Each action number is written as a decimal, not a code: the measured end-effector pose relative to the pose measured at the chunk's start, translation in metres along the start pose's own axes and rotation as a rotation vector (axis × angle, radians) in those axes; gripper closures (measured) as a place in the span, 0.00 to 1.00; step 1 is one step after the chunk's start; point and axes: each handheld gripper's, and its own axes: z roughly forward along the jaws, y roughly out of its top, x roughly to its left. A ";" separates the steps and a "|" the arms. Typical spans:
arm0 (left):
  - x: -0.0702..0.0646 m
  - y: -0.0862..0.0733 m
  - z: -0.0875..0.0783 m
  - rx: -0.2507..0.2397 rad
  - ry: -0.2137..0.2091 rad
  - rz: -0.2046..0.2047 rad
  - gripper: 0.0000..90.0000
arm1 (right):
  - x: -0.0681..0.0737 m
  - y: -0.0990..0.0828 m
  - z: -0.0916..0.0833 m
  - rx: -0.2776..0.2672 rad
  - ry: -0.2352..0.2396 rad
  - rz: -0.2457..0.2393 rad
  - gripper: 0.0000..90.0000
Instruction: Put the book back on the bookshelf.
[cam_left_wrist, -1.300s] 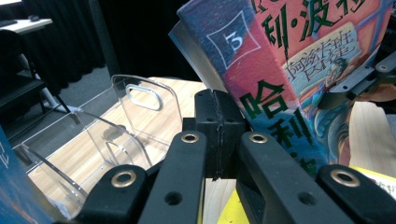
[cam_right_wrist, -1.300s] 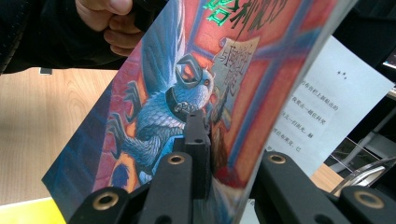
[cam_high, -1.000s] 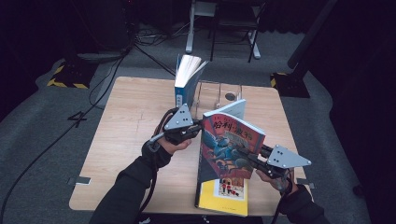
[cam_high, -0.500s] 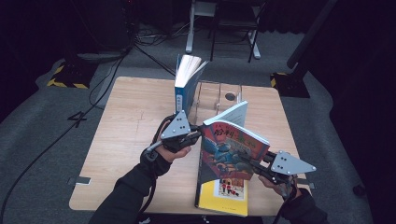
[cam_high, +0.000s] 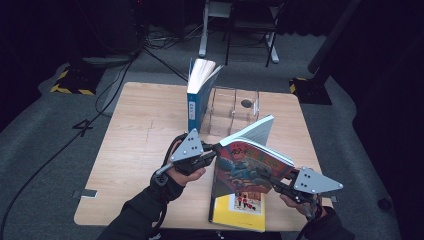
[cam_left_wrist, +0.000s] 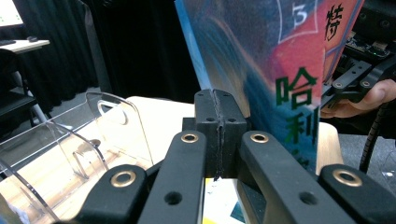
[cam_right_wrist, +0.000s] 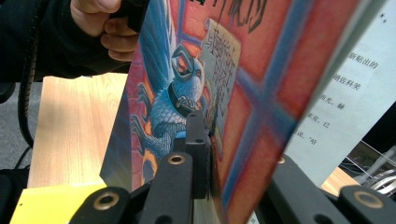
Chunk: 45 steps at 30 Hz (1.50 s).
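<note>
Near the worktop's front edge, I hold the red book (cam_high: 252, 167) lifted, both grippers (cam_high: 212, 152) (cam_high: 274, 181) pinching its cover; yellow book (cam_high: 240, 210) lies flat; clear rack (cam_high: 232, 110) still awaits both.

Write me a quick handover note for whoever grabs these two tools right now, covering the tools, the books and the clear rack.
Left tool: shut, pinching the left edge of the colourful book.
Right tool: shut on the same book's cover at its right side.
The book is held up off the table, tilted, between both tools, in front of the clear rack.
A blue book stands upright at the rack's left end, pages fanned at the top.
A yellow book lies flat at the near edge.
Done: colourful book lifted.
Left, probably: stand it in the rack, then the yellow one.
</note>
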 end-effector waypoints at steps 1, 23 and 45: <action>-0.001 -0.001 0.000 0.001 0.000 -0.002 1.00 | 0.000 0.000 -0.001 0.000 0.001 0.002 0.90; -0.012 -0.041 -0.016 0.136 0.097 0.001 0.68 | 0.008 0.000 -0.009 0.000 0.043 -0.029 0.92; -0.035 -0.082 -0.013 0.312 -0.062 -0.051 0.47 | 0.013 0.000 -0.011 0.003 0.037 -0.034 0.92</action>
